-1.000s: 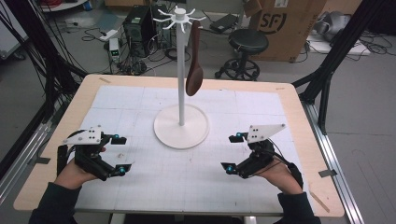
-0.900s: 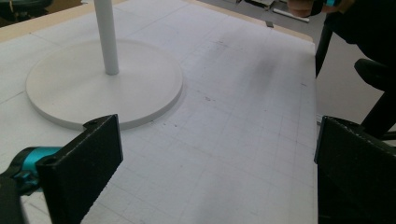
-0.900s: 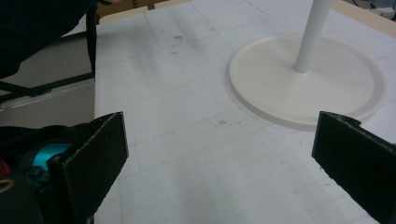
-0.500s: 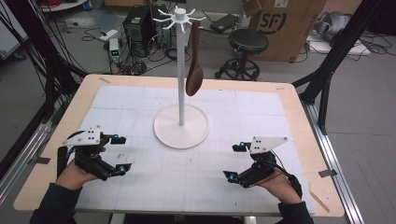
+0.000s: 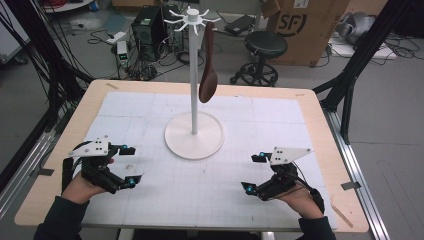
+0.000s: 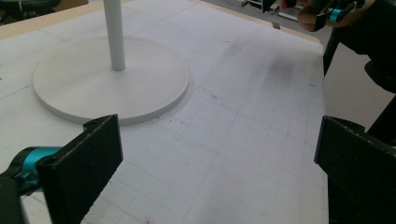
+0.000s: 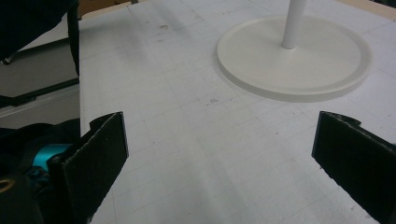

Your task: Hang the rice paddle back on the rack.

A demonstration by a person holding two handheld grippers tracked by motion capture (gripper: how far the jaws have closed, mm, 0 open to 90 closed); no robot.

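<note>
My left gripper (image 5: 129,165) and right gripper (image 5: 254,172) rest wide apart, empty, near the worktop's (image 5: 60,190) front corners. The brown spoon (image 5: 207,80) already hangs on the white stand (image 5: 194,135) mid-worktop; little seems left.

White stand (image 5: 194,135), brown spoon (image 5: 208,80), grey-gridded white mat (image 5: 280,120).

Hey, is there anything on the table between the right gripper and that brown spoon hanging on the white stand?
Nothing visible blocks it. The right gripper rests open, low over the bare grid mat. The brown spoon hangs from a hook on the right side of the white stand, above its round base.
</note>
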